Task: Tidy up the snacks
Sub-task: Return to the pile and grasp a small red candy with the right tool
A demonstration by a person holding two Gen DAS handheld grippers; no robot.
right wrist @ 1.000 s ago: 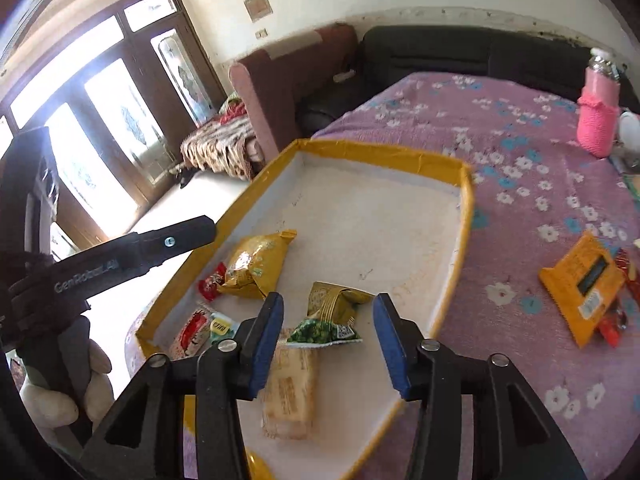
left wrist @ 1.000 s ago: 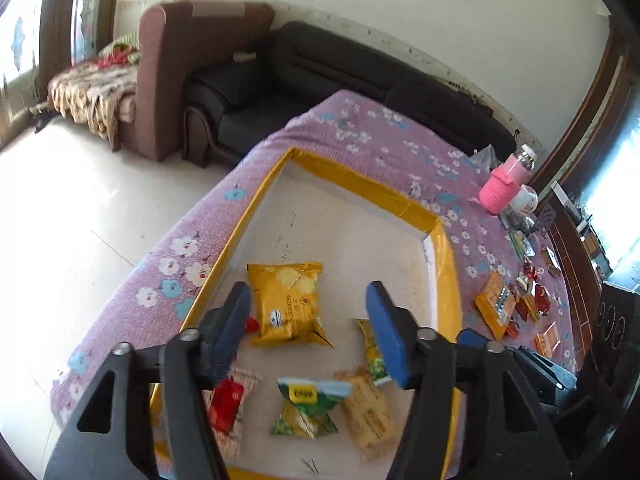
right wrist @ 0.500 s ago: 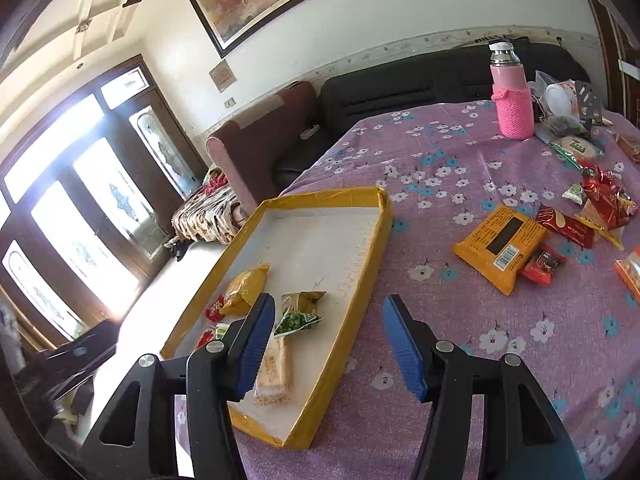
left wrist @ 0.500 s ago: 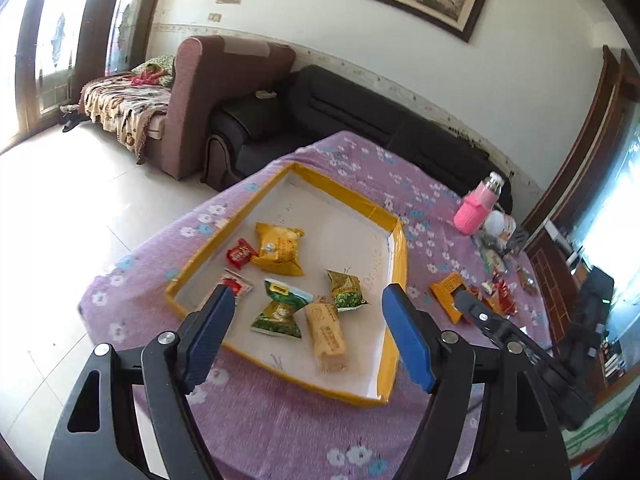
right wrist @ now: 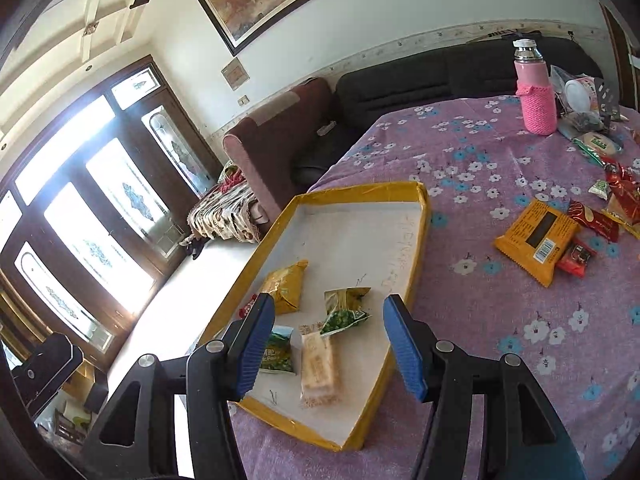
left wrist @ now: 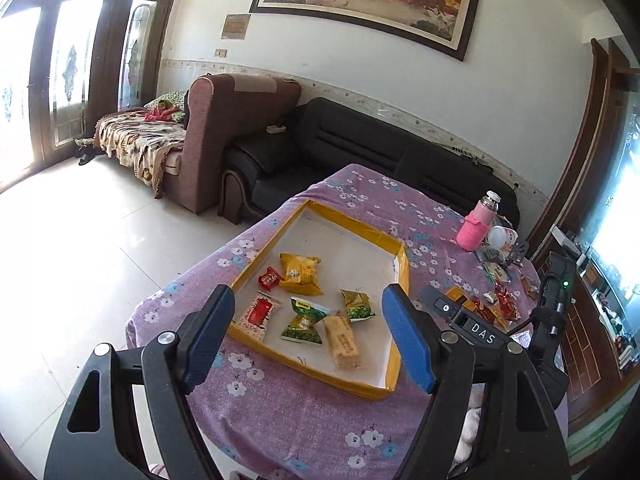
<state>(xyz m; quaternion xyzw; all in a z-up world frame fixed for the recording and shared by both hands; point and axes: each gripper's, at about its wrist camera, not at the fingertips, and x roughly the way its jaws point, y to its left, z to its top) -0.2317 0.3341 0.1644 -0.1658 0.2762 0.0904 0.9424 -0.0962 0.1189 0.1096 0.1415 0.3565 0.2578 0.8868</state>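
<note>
Both claws pulled back and up from tray [left wrist: 404, 264]; left claw [left wrist: 308, 338] and right claw [right wrist: 328, 348] apart, empty, snacks [left wrist: 301, 274] ahead below

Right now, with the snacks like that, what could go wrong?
1. The tray sits close to the table's near edge; a push might tip it off.
2. The loose snacks lie crowded, so the right tongs might pinch two.
3. The pink bottle stands upright nearby and could topple.
</note>
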